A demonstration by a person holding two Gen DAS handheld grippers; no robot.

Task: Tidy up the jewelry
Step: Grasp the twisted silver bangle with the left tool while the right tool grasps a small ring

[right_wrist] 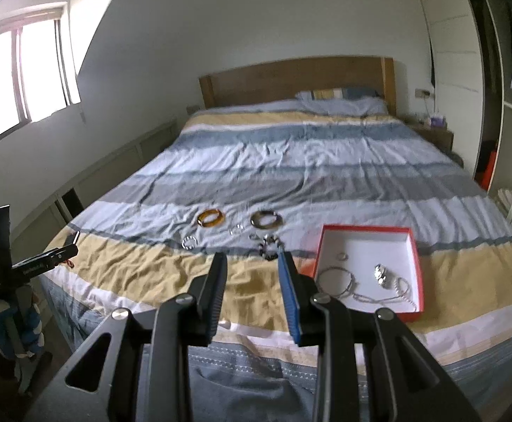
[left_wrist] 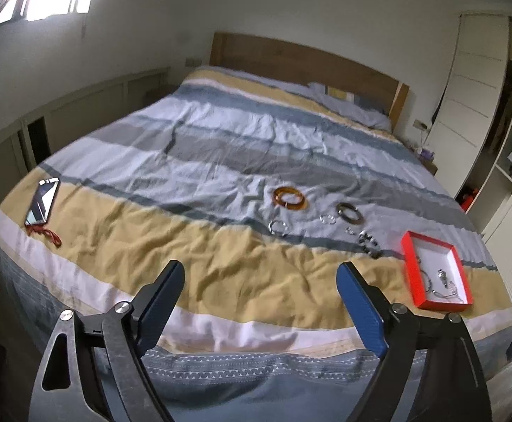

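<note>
A red box with a white inside (left_wrist: 408,263) (right_wrist: 418,274) lies open on the bed's near right; it holds a silver chain, a watch-like piece (right_wrist: 380,275) and a small ring. On the quilt to its left lie an amber bangle (left_wrist: 290,197) (right_wrist: 211,218), a dark bangle (left_wrist: 350,212) (right_wrist: 266,219), a silver bracelet (left_wrist: 278,228) (right_wrist: 189,242), small rings (left_wrist: 327,219) and a dark bead bracelet (left_wrist: 369,242) (right_wrist: 269,246). My left gripper (left_wrist: 261,274) is open wide and empty, before the bed's foot. My right gripper (right_wrist: 252,263) is open and empty, just short of the bead bracelet.
A phone with a red cord (left_wrist: 42,201) lies at the bed's near left corner. A wooden headboard (right_wrist: 291,77) and a pillow (right_wrist: 343,103) are at the far end. An open wardrobe (left_wrist: 501,161) stands on the right. A stand with a clamp (right_wrist: 10,267) is at left.
</note>
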